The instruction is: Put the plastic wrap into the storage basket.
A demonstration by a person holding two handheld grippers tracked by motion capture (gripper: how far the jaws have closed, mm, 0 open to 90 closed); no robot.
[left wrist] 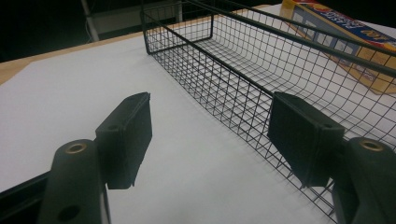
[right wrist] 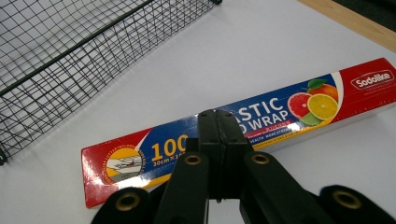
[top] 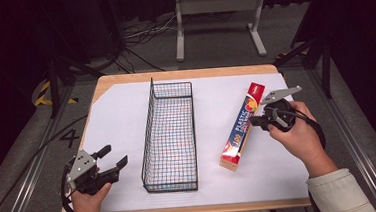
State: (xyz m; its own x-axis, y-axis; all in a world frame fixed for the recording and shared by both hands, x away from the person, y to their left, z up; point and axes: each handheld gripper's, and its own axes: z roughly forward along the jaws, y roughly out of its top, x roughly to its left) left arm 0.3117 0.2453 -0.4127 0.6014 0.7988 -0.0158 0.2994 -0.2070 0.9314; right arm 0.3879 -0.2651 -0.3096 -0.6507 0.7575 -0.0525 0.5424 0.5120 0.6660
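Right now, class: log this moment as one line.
left gripper open, beside wire basket | right gripper shut, empty, at plastic wrap box

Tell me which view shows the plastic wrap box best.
The right gripper view: the plastic wrap box lies close, its printed top readable, behind the shut right gripper. The high view shows its full length beside the wire basket; the left gripper view catches a corner.

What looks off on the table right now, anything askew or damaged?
The right gripper has its jaws shut with nothing between them, above the plastic wrap box, which lies flat, intact and slightly diagonal beside the wire basket. Nothing is spilled.
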